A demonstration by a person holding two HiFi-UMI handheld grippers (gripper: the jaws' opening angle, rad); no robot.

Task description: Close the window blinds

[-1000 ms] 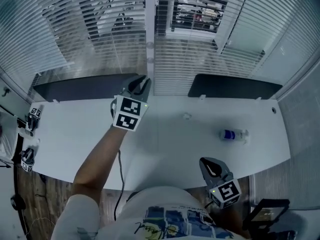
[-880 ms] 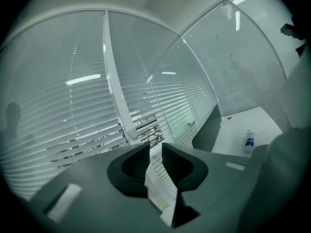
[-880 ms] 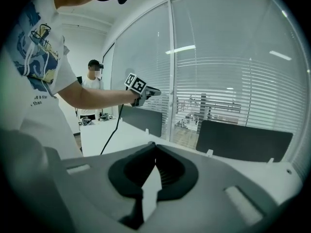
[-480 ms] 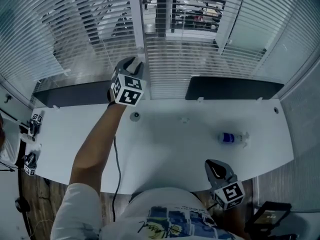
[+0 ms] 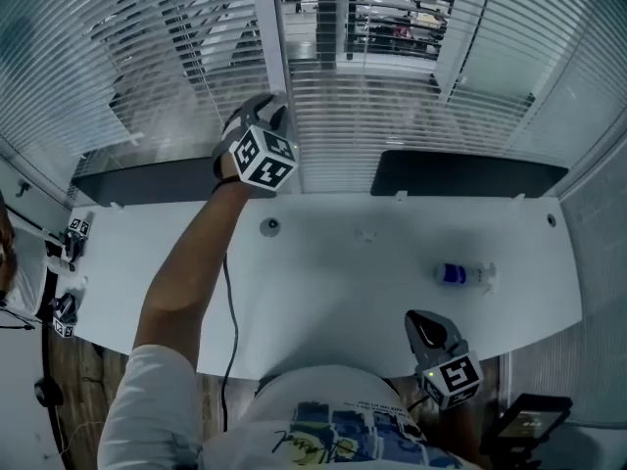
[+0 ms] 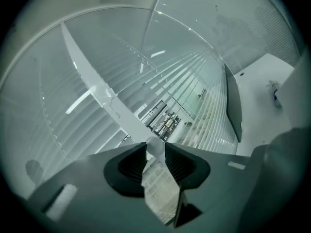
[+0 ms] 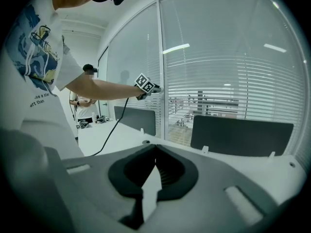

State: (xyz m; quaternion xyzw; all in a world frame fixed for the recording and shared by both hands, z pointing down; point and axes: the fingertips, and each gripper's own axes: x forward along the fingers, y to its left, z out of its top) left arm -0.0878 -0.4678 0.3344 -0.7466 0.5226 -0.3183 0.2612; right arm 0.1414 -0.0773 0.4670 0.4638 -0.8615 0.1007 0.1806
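Left tongs (image 5: 266, 109) are up off the tabletop (image 5: 333, 292) now. A second ago they hung low over its back edge. Now they are raised against the blinds (image 5: 167, 57), just beside the white window post (image 5: 266, 27). The person's arm (image 5: 186, 272) reaches further forward and higher than before. The jaws stand wider apart than a second ago, with a white rod end (image 6: 155, 148) between the tips. The round grommet (image 5: 269, 226) in the tabletop was covered by the tongs earlier and now shows.
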